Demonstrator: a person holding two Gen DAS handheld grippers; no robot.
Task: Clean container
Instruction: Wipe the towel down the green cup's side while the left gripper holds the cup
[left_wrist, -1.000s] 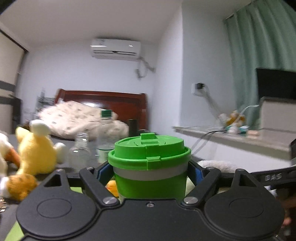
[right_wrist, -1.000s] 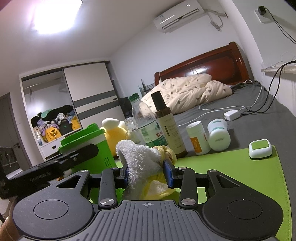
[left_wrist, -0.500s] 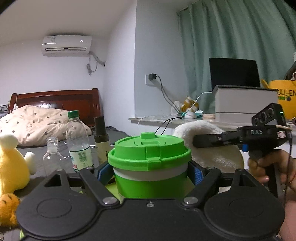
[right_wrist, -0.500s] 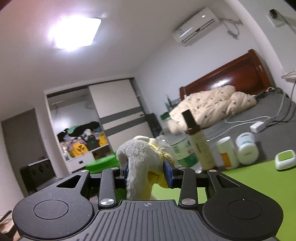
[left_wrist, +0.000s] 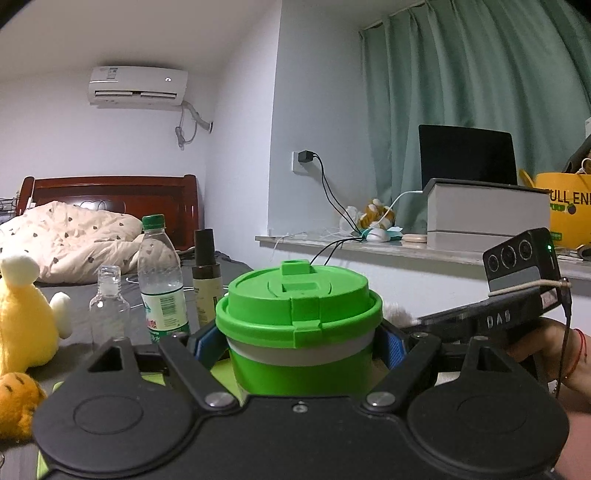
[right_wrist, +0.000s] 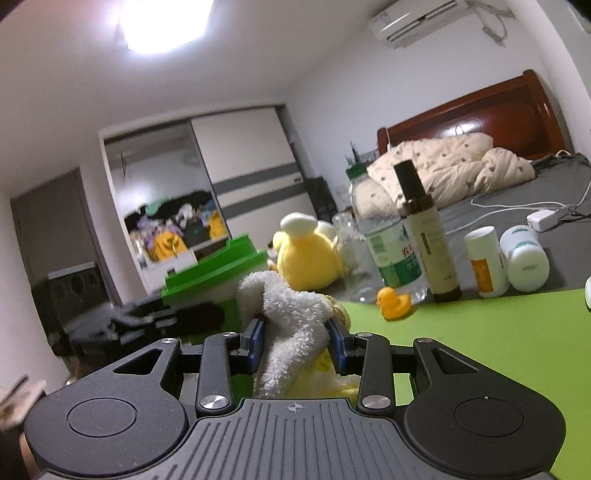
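A green lidded cup (left_wrist: 299, 325) with a grey band stands upright between the fingers of my left gripper (left_wrist: 298, 345), which is shut on it. My right gripper (right_wrist: 297, 341) is shut on a white and yellow fluffy cloth (right_wrist: 291, 325). In the right wrist view the green cup (right_wrist: 216, 269) shows just left of the cloth, with the left gripper's black finger across it. From the left wrist view the right gripper's body (left_wrist: 509, 314) and a hand (left_wrist: 554, 347) reach in from the right, and a tuft of the cloth (left_wrist: 397, 314) sits at the cup's right side.
A green mat (right_wrist: 480, 343) covers the near surface. On it or behind it stand a water bottle (right_wrist: 384, 240), a brown pump bottle (right_wrist: 424, 236), an empty clear bottle (left_wrist: 109, 306), two white jars (right_wrist: 485, 262), a rubber duck (right_wrist: 393, 301) and a yellow plush toy (right_wrist: 304, 258).
The left wrist view has swung left and tilted down slightly on the cup. The right gripper with the cloth has dropped lower and closer beside the cup's right side.
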